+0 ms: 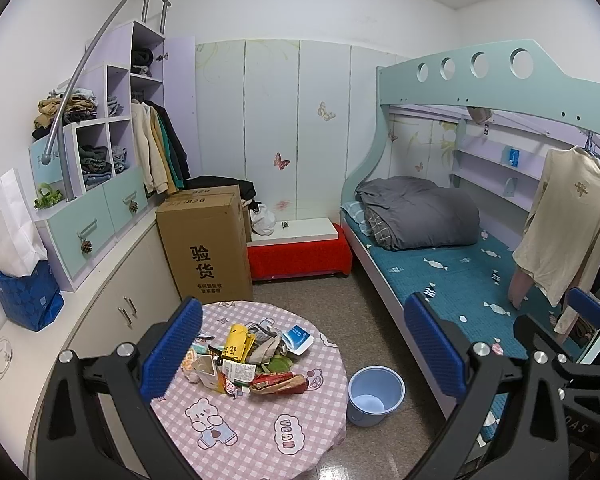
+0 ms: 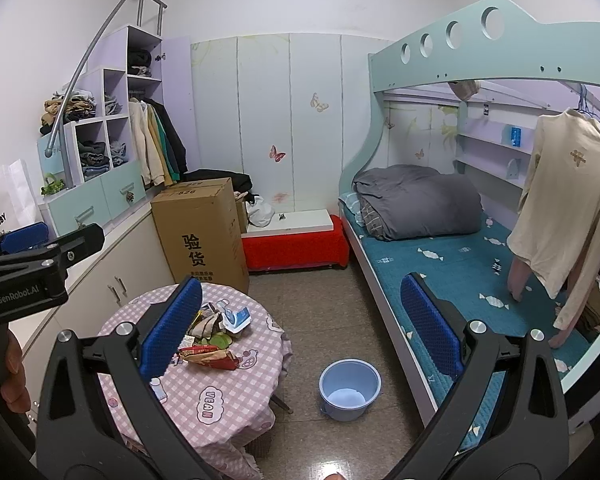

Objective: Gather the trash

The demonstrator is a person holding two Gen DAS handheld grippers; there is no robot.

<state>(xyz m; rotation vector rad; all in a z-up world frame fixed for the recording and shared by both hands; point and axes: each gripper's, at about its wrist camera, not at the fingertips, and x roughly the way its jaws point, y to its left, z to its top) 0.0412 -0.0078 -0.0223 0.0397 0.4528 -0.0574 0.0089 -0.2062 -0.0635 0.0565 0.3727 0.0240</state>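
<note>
A pile of trash (image 1: 246,360), wrappers, cartons and packets, lies on a round table with a pink checked cloth (image 1: 256,432). It also shows in the right wrist view (image 2: 214,338) on the same table (image 2: 220,400). A light blue bucket (image 1: 375,395) stands on the floor right of the table, and shows in the right wrist view (image 2: 349,389). My left gripper (image 1: 304,350) is open and empty, held high above the table. My right gripper (image 2: 300,326) is open and empty, above the floor between table and bed.
A bunk bed (image 1: 460,280) with a grey quilt runs along the right. A cardboard box (image 1: 206,244) and a red bench (image 1: 300,256) stand behind the table. Cabinets and shelves (image 1: 100,216) line the left wall. A shirt (image 1: 568,228) hangs at right.
</note>
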